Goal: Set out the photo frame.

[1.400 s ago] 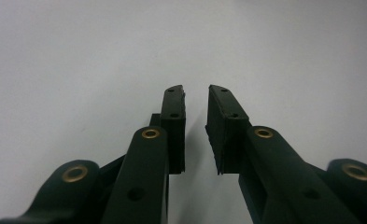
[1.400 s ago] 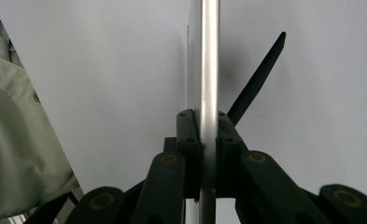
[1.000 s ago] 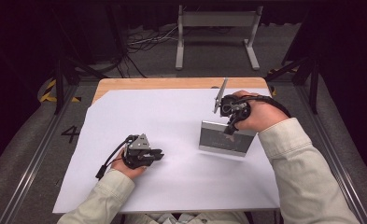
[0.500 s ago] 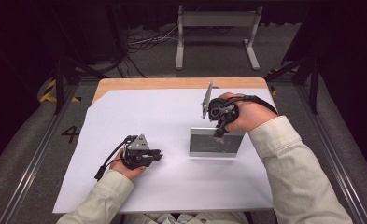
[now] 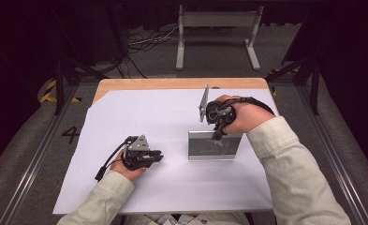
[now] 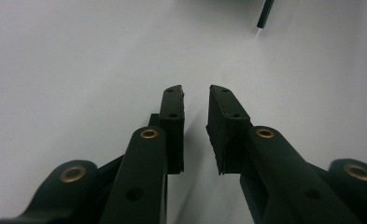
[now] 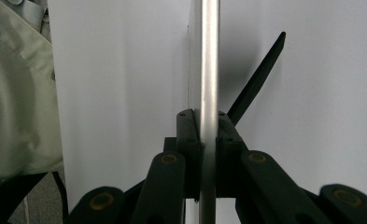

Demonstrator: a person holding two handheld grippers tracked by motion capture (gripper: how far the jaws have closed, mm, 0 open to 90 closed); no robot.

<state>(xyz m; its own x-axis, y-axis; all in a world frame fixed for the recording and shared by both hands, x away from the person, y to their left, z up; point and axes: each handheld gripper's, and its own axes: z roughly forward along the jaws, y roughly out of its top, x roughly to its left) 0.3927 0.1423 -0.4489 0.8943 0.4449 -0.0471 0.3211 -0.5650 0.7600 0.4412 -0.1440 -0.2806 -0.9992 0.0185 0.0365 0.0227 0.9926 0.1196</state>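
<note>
At centre right of the high view, the right tool (image 5: 214, 136) clamped the upright metal frame (image 5: 213, 151) on the white counter (image 5: 172, 187), its writing unreadable, while the left tool (image 5: 159, 157) stood slightly apart, empty

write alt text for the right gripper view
The right gripper is clamped on the thin edge of an upright silver frame, above a white table. A black prop leg slants behind the frame, and a pale sleeve shows at left.
</note>
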